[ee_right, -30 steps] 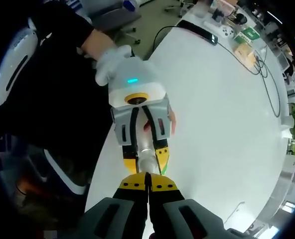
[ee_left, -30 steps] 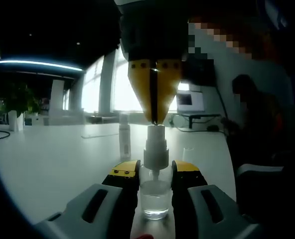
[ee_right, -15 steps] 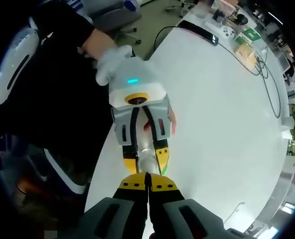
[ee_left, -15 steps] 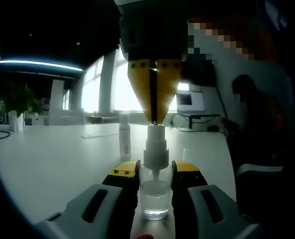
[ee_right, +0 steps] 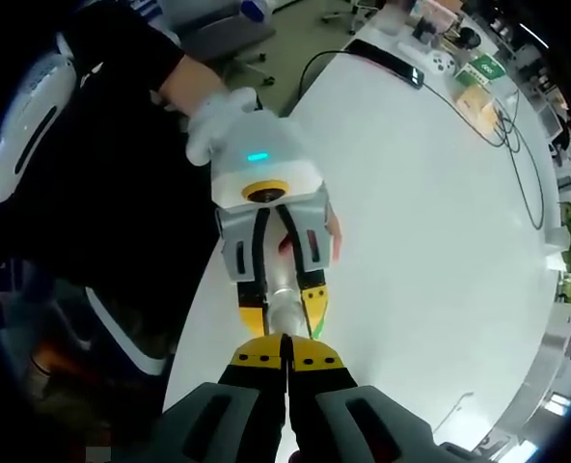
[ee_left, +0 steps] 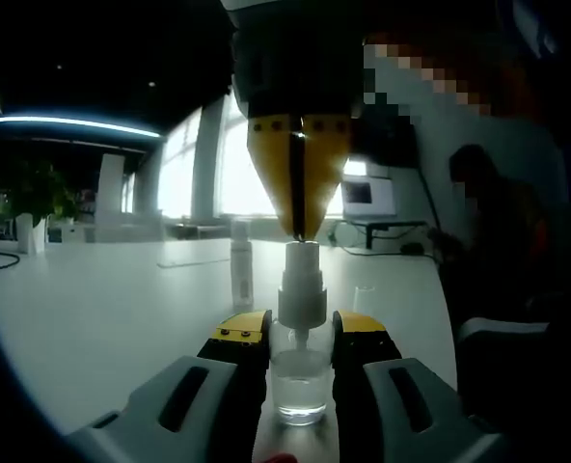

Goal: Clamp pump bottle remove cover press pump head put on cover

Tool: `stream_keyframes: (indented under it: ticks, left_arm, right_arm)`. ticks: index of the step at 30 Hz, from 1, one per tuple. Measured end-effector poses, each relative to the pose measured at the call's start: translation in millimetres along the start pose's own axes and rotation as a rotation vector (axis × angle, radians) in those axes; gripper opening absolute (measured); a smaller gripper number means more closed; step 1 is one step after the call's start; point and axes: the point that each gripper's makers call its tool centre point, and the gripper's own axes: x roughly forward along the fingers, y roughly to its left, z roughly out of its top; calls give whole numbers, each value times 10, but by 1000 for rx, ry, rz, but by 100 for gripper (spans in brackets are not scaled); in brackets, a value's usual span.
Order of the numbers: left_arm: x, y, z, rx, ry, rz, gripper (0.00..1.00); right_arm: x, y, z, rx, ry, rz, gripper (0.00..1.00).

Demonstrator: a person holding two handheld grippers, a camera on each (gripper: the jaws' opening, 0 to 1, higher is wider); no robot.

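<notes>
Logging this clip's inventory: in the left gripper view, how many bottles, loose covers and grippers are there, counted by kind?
Clear pump bottle with white pump head, clamped by the left gripper: 1
Slim white bottle standing further back on the table: 1
Clear cover on the table: 1
Grippers, counting the right gripper on the pump head: 2
Total: 5

Left gripper view looks level, close at the pump bottle (ee_left: 301, 328); right looks straight down on it.
</notes>
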Motion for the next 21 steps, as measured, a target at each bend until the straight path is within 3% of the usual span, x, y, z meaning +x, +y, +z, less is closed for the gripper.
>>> stream_keyframes:
  ticks: [21]
  left_arm:
    - [-2,-14,10,1,0,0,16]
  right_arm:
    - [0,3,-3,-5,14,3,0]
